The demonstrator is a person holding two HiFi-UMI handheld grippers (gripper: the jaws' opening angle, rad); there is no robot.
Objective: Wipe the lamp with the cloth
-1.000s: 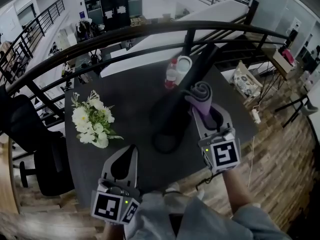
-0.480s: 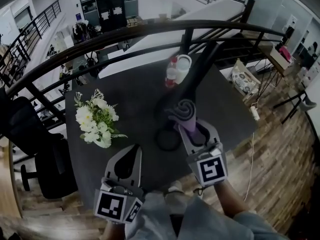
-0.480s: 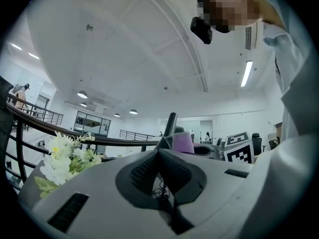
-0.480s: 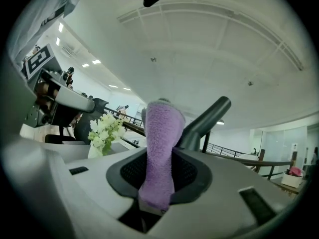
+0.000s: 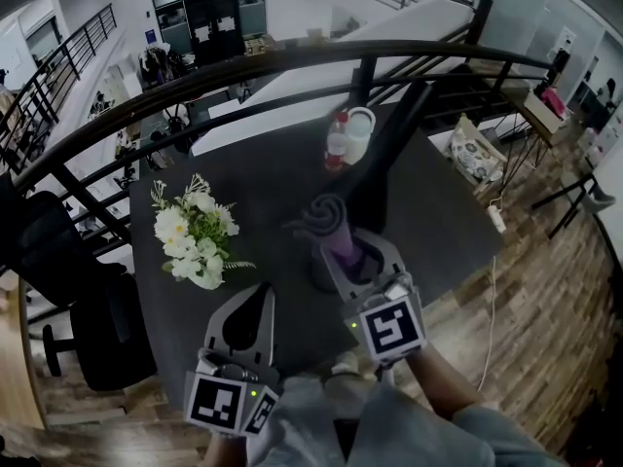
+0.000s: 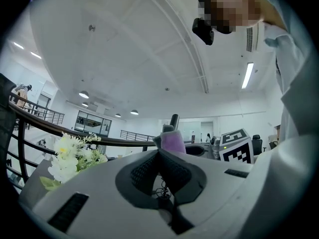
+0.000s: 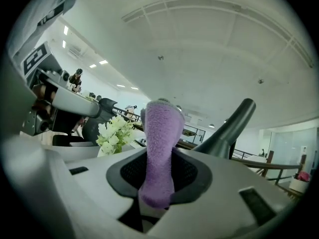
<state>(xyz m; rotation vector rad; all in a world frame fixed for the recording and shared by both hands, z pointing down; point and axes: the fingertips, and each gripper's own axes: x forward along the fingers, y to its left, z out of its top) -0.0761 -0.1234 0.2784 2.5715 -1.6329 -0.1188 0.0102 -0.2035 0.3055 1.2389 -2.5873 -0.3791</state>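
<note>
Flowers sit on the left of the dark table, and the left gripper hangs near the front edge, jaws pressed together on nothing. Further right, the right gripper is clamped tight on the rolled purple cloth. The cloth is right up by the black lamp's lower stem, over its base.

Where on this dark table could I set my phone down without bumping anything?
Bare table lies right of the lamp, and in a strip between the flowers and the lamp. The middle is crowded: the right tool holds the cloth by the lamp's foot. The bottle and cup stand at the far edge.
</note>
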